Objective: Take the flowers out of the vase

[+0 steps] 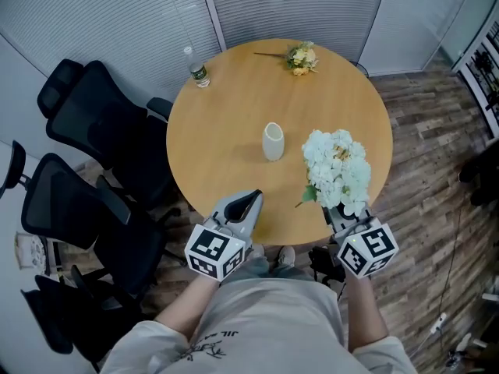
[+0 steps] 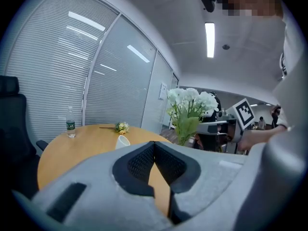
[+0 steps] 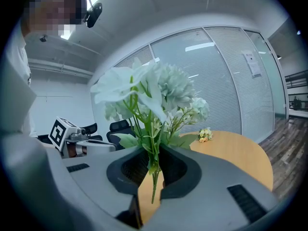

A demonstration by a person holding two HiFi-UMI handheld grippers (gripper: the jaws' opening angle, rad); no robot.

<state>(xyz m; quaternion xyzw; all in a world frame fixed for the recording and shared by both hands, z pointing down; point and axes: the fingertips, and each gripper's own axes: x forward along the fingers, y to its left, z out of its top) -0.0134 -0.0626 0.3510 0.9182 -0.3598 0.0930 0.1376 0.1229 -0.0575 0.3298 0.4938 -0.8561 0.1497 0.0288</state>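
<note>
A small white vase stands empty near the middle of the round wooden table. My right gripper is shut on the green stems of a bunch of white flowers, held upright over the table's near right edge, apart from the vase. The blooms fill the right gripper view. My left gripper hovers at the near edge, shut with nothing between its fingers; in its own view the left gripper looks past the vase and sees the white flowers to the right.
A small bunch of yellow flowers lies at the table's far side. A water bottle stands at the far left rim. Black office chairs crowd the left side. Blinds and glass walls close off the back.
</note>
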